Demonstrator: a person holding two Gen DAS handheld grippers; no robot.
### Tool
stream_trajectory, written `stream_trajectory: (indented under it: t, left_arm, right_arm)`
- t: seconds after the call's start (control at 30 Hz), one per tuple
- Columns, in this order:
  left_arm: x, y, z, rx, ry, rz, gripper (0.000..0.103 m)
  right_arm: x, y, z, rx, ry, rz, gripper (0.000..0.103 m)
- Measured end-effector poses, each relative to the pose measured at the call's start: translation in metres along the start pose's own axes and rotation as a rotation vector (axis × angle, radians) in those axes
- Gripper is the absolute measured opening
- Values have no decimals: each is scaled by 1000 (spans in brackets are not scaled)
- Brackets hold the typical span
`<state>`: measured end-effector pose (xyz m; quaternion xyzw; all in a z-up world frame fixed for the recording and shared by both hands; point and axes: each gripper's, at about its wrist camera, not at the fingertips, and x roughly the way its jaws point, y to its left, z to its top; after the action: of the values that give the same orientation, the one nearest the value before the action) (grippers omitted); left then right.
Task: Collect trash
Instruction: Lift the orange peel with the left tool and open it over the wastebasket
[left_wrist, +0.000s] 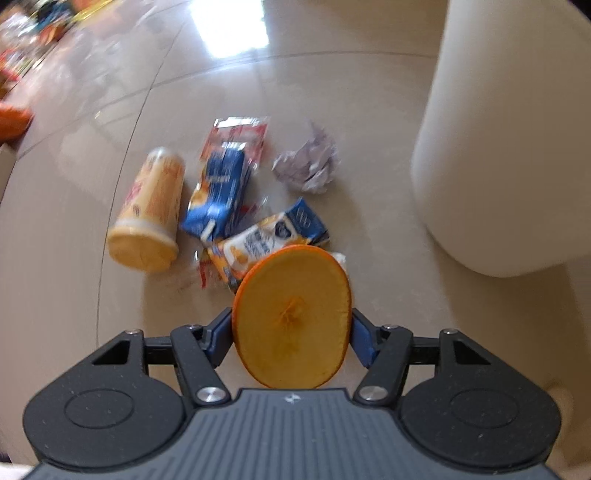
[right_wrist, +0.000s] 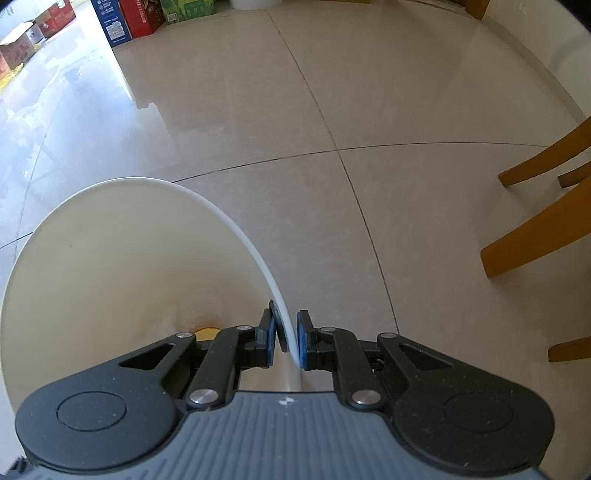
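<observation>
An orange peel (left_wrist: 291, 317) is gripped by the left tongs (left_wrist: 291, 328) above floor litter; the white bin (right_wrist: 258, 258) rim is clamped by the right tongs (right_wrist: 290, 338).

Black gripper (left_wrist: 291, 334) linkages, blue pads (left_wrist: 221, 332), silver screws, ribbed grey housing

A: Motion blur smears the printing on the yellow cup (left_wrist: 149, 214) and the blue wrappers (left_wrist: 218, 192); no lettering reads. The orange peel (left_wrist: 291, 317) covers part of a wrapper.

B: The white bin (right_wrist: 122, 266) runs off frame at the left, its bottom hidden behind the right gripper (right_wrist: 287, 334). The chair legs (right_wrist: 535, 236) are cropped.
</observation>
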<state>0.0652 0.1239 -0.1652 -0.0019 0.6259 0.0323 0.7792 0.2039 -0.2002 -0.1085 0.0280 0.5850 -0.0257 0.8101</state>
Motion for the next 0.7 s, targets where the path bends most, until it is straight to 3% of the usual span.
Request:
stream_trajectory:
  t: [0.43, 0.7]
  left_arm:
    - [-101, 16, 72, 289, -64, -122, 63]
    - [-162, -16, 130, 395, -134, -218, 63]
  right_arm:
    - [-1, 6, 4, -14, 9, -14, 14]
    - [0, 5, 6, -10, 18, -15, 14]
